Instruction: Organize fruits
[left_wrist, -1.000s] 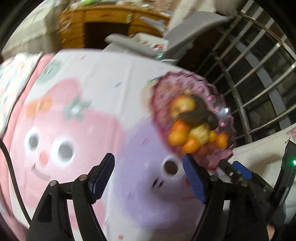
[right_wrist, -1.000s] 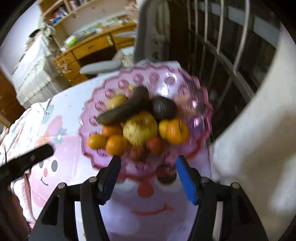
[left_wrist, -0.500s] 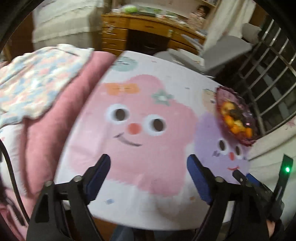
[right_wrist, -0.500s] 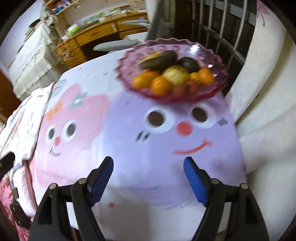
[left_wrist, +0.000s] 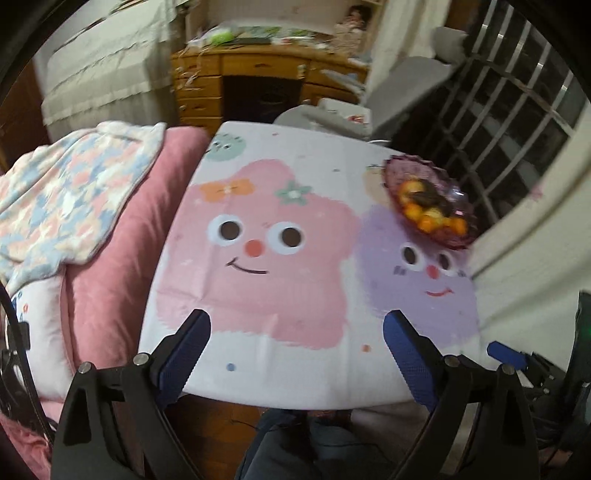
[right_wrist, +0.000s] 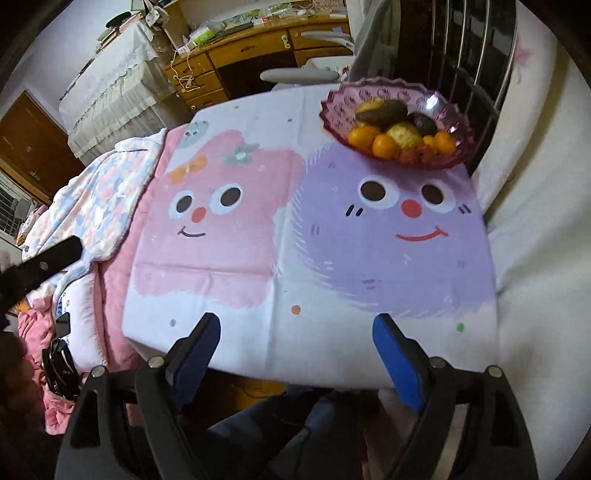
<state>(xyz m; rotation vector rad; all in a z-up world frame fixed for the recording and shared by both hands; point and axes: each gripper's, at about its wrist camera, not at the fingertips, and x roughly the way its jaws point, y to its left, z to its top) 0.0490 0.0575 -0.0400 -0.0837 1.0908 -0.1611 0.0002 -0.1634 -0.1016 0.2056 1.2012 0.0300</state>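
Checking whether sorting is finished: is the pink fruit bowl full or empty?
Full: the pink bowl holds a pile of oranges, a yellowish fruit and dark ones; no fruit lies on the tablecloth.

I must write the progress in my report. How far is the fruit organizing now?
Done, it seems: the fruits all lie piled in the pink bowl at the tablecloth's far right corner. In hand: nothing; the left gripper and right gripper are open and empty. Left: no loose fruit is visible.
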